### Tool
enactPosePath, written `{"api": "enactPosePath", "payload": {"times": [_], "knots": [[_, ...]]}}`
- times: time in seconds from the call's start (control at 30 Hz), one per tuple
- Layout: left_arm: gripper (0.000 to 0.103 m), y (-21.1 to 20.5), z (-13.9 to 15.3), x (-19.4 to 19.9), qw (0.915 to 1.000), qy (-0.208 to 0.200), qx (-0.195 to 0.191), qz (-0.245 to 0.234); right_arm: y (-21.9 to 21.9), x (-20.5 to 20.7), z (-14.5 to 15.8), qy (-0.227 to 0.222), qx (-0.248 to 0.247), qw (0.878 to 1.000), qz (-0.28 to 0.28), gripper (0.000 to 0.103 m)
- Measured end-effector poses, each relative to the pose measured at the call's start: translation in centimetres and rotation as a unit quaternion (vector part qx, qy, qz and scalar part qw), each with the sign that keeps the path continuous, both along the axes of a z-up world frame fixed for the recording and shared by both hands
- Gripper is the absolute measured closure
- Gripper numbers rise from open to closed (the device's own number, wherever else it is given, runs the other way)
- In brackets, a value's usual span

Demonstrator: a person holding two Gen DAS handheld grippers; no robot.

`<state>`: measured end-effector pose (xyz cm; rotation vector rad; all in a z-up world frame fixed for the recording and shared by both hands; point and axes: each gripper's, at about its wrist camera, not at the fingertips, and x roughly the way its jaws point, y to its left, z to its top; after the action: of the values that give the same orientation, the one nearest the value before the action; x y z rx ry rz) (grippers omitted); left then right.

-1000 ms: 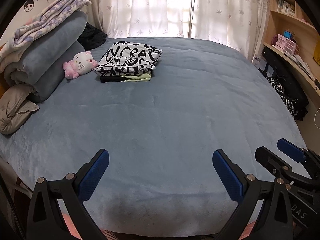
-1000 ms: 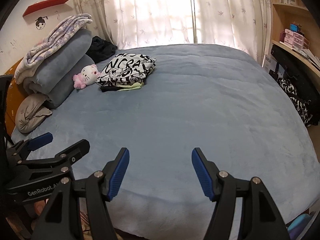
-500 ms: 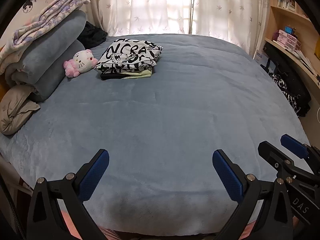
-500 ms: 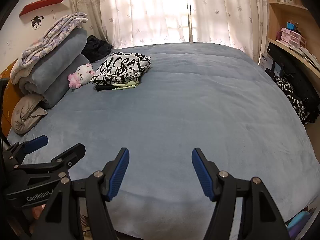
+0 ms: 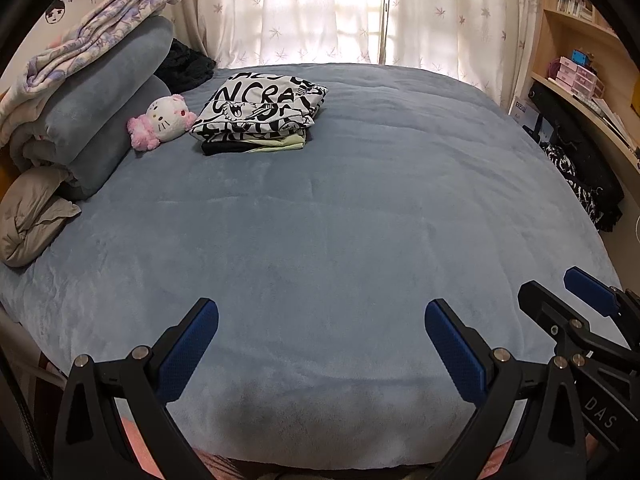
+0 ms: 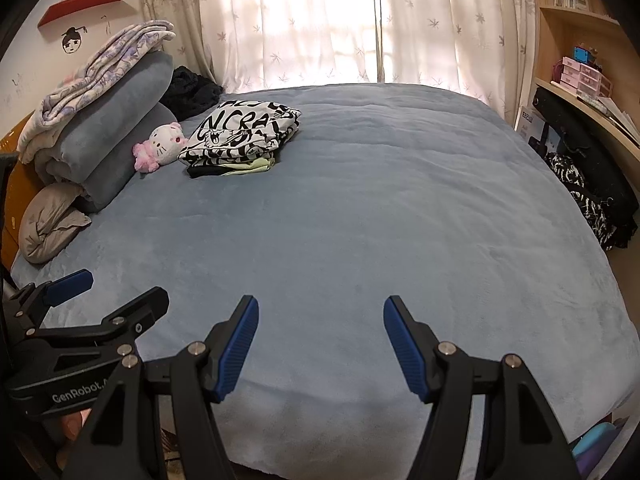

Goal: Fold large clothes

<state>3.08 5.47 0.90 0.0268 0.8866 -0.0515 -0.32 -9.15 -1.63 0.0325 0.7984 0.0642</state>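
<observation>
A stack of folded clothes, with a black-and-white lettered garment on top, lies on the blue-grey bed at the far left; it also shows in the right wrist view. My left gripper is open and empty above the bed's near edge. My right gripper is open and empty beside it, and it shows at the right edge of the left wrist view. The left gripper shows at the left of the right wrist view. Both are far from the stack.
A pink and white plush toy lies next to the stack. Rolled blankets and a grey pillow are piled at the left. A dark heap of clothes lies by the wooden shelf at the right. Curtains hang behind.
Both views have shifted slightly, so the bed and stack sit a little lower in frame. The jaws stay open and empty.
</observation>
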Motion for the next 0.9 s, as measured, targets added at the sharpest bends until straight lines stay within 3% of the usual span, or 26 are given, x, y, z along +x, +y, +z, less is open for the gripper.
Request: {"api": "enactPosePath", "payload": {"times": [0.9], "knots": [[0.002, 0.34, -0.53, 0.04, 0.9999, 0.011, 0.002, 0.000, -0.67, 0.13, -0.55, 0.008, 0.000, 1.000, -0.004, 0.038]]}}
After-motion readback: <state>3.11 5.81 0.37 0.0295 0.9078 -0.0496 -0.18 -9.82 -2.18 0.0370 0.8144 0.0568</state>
